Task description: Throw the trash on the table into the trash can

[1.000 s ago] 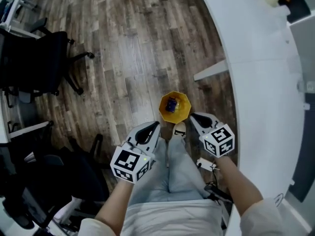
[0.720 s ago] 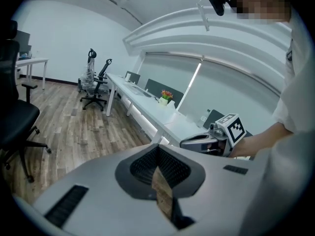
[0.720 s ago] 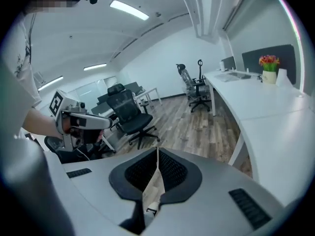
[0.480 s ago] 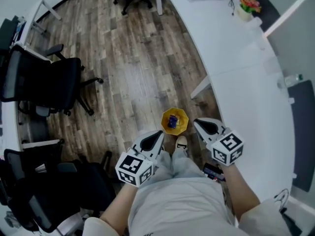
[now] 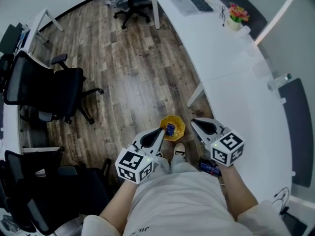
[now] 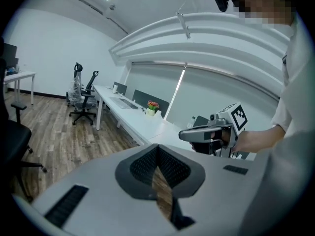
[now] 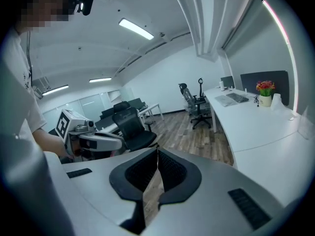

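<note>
**Hovering over the can with both jaws shut and empty**

Both tools are up side by side, tips forward!

The left gripper has its jaws pressed together, pads meeting at the tips, with nothing pinched. Its own view shows only a sliver of wood floor through the gap lower down. Same story for the right gripper: jaws together, nothing between them.

And there's the can! It's yellow and stands on the floor, below and between the two pairs of jaws, nearer the left pair. From the head view the left tips overlap its rim. Inside sits a blue piece of trash, just ahead of the left tips and off to the left of the right ones.

To the right of the right jaws sweeps the long white table, curving away forward. Far ahead of the jaws, a pot of flowers stands on it. Out to the left of the left jaws, well apart, there's a black chair.

Each gripper catches the other, too. The left gripper view has the right one just beyond its jaws to the right. The right gripper view has the left one off to the left of its jaws.
</note>
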{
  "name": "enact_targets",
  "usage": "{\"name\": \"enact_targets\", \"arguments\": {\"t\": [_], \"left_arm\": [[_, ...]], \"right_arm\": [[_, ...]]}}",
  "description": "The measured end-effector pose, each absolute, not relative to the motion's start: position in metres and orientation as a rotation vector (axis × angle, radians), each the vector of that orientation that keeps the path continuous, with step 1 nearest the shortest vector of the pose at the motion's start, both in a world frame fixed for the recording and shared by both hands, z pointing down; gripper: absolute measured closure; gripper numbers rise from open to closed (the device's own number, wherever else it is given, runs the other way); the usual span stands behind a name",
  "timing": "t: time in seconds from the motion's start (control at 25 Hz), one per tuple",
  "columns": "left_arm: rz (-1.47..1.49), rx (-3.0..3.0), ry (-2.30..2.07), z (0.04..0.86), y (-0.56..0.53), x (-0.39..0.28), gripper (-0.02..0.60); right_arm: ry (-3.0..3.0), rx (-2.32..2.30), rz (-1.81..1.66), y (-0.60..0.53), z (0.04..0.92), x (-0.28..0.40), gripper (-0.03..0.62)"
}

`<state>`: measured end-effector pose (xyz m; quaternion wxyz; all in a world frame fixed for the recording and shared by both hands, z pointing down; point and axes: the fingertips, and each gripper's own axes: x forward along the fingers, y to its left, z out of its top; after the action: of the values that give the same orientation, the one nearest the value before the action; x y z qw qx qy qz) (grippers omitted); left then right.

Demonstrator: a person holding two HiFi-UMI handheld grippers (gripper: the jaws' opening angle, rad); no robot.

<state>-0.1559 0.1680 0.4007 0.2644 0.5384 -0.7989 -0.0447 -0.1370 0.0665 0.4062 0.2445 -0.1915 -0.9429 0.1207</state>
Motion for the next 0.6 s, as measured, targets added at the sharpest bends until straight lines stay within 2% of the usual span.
{"name": "enact_targets", "arguments": {"t": [0.6], "left_arm": [[-0.152, 1.450, -2.194, 0.384, 0.172, -0.151, 0.580]], "right_arm": [[-2.583, -0.539, 0.387, 0.079, 0.405, -0.124, 0.563]]}}
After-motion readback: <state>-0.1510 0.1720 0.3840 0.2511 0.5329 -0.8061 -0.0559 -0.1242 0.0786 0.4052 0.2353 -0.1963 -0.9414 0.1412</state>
